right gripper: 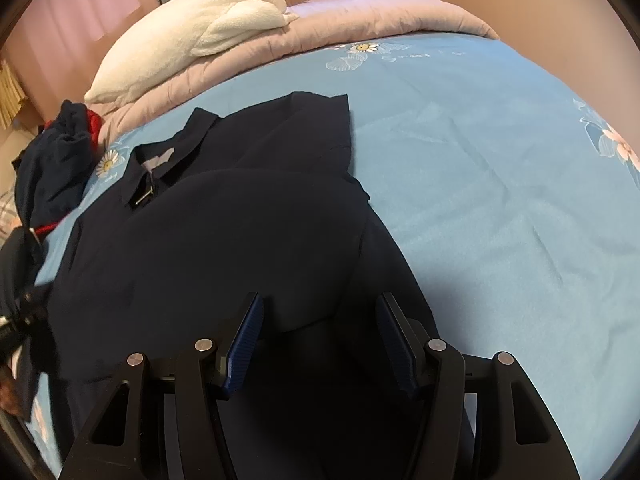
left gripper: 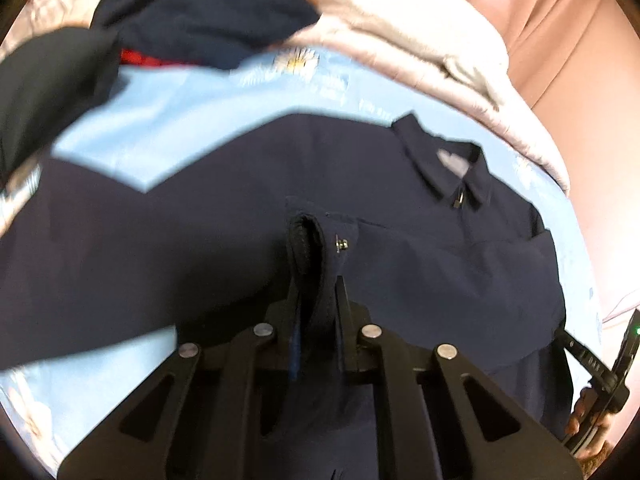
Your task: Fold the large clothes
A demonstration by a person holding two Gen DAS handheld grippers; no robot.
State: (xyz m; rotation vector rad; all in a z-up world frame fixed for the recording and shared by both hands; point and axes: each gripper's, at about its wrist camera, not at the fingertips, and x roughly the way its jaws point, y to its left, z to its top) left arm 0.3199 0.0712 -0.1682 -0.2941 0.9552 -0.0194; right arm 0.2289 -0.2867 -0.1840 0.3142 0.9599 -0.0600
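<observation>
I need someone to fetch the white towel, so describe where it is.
On the bed with the blue sheet, look to the head end, where a pink quilt lies bunched. The towel sits on it, the only white, fluffy thing there.

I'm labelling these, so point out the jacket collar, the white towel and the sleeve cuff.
jacket collar (right gripper: 188, 136), right wrist view, its flap.
white towel (right gripper: 208, 28), right wrist view, its middle.
sleeve cuff (left gripper: 320, 240), left wrist view, beside its snap.

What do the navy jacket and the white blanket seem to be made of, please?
Navy jacket: likely a thin woven synthetic or cotton blend; matte, smooth, with soft creases and a metal zipper pull. White blanket: probably plush fleece; a fuzzy, thick pile.
</observation>
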